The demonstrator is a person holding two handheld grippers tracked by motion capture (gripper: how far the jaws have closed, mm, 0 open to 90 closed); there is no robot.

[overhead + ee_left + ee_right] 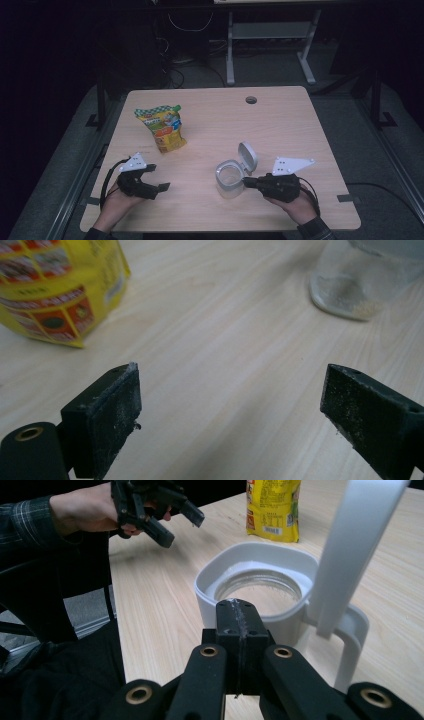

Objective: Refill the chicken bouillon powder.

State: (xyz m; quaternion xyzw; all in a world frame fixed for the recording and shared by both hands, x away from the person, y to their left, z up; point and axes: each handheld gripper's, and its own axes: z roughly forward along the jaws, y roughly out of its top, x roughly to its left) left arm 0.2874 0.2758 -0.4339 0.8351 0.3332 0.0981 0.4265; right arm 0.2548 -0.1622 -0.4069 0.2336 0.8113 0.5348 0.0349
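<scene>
Hovering by the lid-open glass jar [231, 178] near the bench [280, 120] front edge, right hand-held gripper [248, 182] was pressed together, empty — left hand-held gripper [156, 179] spread, empty. Likely next: left grabs snack pouch [162, 127] standing far-left for pouring — needs a reach.

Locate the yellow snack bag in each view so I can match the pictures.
High view: yellow snack bag stands left of table centre.
Left gripper view: top left corner.
Right gripper view: top centre, behind the jar.
Shared landmark: the open-lidded clear jar.
</scene>
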